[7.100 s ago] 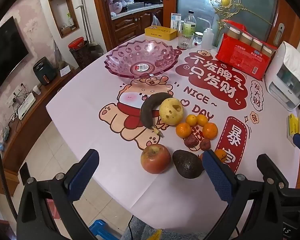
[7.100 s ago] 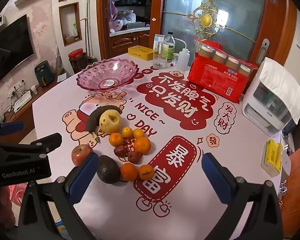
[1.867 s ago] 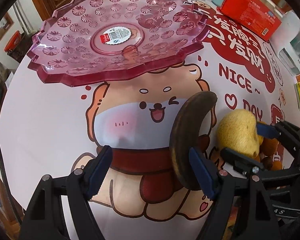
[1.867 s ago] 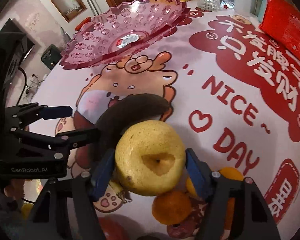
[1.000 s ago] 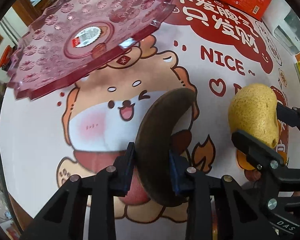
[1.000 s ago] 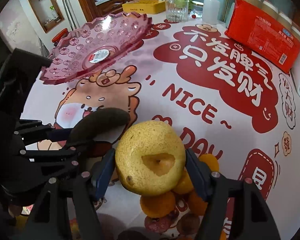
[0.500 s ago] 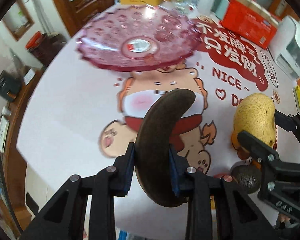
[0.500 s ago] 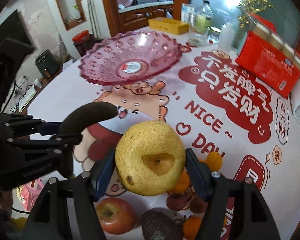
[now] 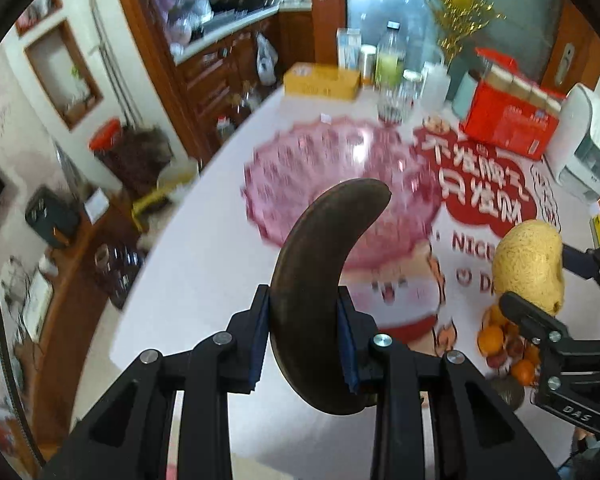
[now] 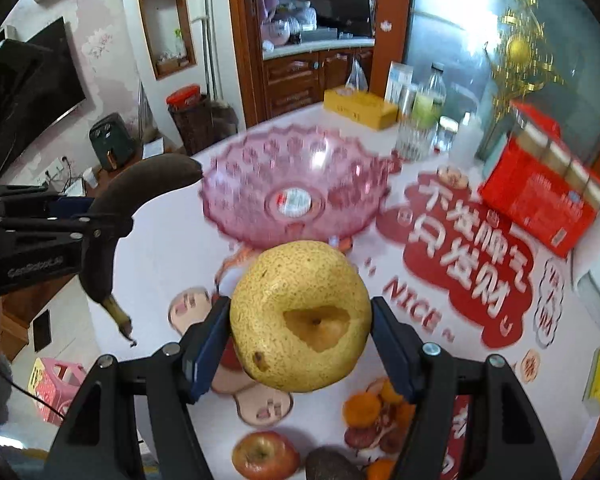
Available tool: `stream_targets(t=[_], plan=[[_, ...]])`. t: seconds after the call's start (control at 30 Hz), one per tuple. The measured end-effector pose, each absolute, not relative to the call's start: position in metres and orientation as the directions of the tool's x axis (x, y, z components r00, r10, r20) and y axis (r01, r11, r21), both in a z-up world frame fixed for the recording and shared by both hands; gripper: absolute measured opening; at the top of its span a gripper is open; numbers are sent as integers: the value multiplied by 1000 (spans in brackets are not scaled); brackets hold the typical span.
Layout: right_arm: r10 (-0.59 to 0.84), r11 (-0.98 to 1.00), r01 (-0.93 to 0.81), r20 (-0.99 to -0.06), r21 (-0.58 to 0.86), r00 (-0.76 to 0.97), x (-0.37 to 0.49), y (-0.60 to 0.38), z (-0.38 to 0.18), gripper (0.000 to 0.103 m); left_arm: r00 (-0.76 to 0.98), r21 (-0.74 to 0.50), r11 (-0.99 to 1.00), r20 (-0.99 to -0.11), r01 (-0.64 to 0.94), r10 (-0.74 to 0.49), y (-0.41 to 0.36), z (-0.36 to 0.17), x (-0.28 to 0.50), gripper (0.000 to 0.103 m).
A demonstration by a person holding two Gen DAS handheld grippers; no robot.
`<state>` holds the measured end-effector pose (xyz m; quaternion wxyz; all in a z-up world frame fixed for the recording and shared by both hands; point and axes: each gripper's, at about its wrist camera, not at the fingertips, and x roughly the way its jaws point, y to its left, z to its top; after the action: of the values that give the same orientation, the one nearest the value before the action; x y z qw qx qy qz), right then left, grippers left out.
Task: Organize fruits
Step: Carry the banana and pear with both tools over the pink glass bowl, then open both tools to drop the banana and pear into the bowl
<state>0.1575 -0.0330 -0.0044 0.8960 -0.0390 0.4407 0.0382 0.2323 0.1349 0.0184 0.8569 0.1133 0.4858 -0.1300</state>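
Both fruits had risen off the tabletop: left gripper jaws clamping the banana, right gripper jaws gripping the pear, bound for the pink bowl

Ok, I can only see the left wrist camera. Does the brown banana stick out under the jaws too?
Observer: Yes. The right wrist view shows the banana hanging below the left gripper, with its stem end pointing down.
Operator: Is the yellow pear whole?
Observer: No. The pear has a cut-out hollow on the side facing the right camera.
Operator: Is there an apple anywhere?
Observer: Yes. A red apple sits on the table, near the bottom edge of the right wrist view.
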Motion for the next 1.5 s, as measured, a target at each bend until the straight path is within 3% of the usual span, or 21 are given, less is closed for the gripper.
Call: stream_targets(t=[0.2, 0.47, 0.97, 1.2, 1.27, 1.37, 1.5], plan=[[-47, 995, -33, -730, -96, 681, 201, -31, 39, 69, 550, 95, 919, -823, 383, -144, 128, 49, 287, 29], [-105, 994, 53, -723, -95, 683, 267, -36, 43, 69, 578, 111, 914, -803, 389, -148, 117, 42, 345, 29], [-99, 994, 83, -880, -68, 464, 353, -37, -98, 69, 378, 120, 900, -924, 420, -54, 83, -123, 426, 29], [-109, 994, 71, -919, -88, 380, 362, -37, -140, 70, 342, 125, 880, -939, 457, -44, 70, -161, 436, 31], [-101, 994, 67, -916, -82, 389, 362, -38, -143, 70, 359, 136, 874, -932, 467, -46, 68, -162, 435, 39], [-92, 995, 62, -915, -74, 394, 362, -39, -143, 70, 414, 193, 865, -910, 462, -18, 65, -158, 433, 62], [-72, 997, 68, -912, -48, 404, 359, -43, -138, 71, 442, 199, 869, -897, 454, -26, 70, -148, 432, 79]])
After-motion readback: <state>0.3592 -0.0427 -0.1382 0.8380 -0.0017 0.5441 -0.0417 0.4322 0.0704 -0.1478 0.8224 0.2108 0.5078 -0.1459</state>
